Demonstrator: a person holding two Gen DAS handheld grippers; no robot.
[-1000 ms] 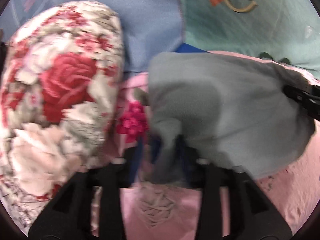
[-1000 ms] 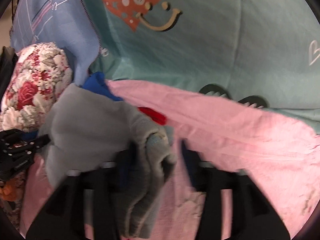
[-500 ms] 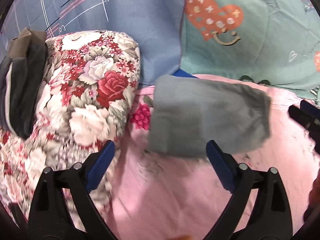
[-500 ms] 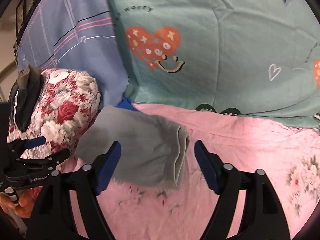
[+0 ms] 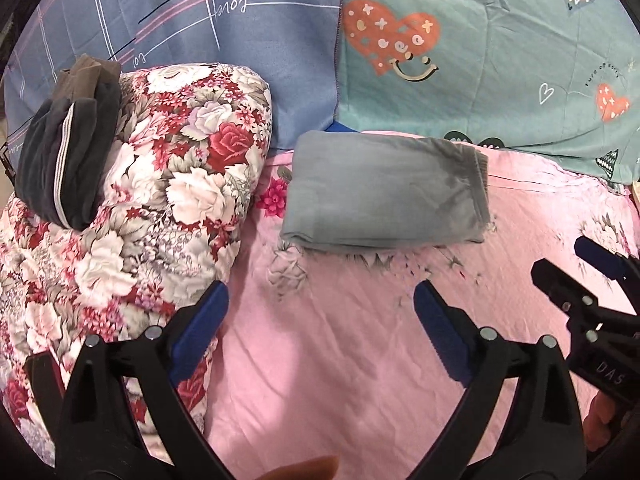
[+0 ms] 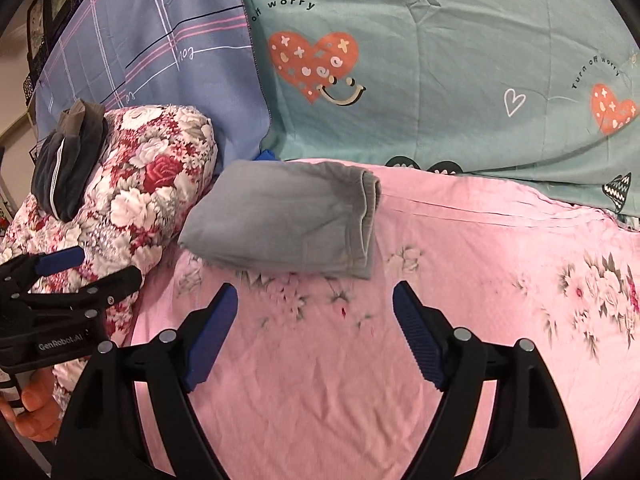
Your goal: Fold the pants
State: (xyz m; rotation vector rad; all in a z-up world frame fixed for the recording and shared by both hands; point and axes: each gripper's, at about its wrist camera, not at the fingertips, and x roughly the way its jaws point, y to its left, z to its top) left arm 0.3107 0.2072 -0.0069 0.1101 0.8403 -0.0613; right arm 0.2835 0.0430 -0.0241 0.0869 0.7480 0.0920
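The grey pants [image 5: 384,192] [image 6: 280,216] lie folded into a flat rectangle on the pink floral sheet [image 5: 360,360], their ribbed waistband at the right end. My left gripper [image 5: 320,296] [image 6: 108,266] hangs open above the sheet, short of the pants' near edge, with nothing between its blue pads. My right gripper [image 6: 315,294] [image 5: 558,260] is also open and empty, back from the near right part of the fold. Neither gripper touches the cloth.
A rolled red-and-white floral quilt [image 5: 160,200] [image 6: 152,176] lies left of the pants, with folded dark clothes [image 5: 68,152] on top. A lilac plaid pillow [image 5: 240,40] and a teal heart pillow [image 5: 480,60] stand behind. A blue item [image 6: 266,156] peeks out behind the pants.
Both grippers let go of the grey pants, opened wide, and drew back and upward. The pants now rest folded on the sheet.
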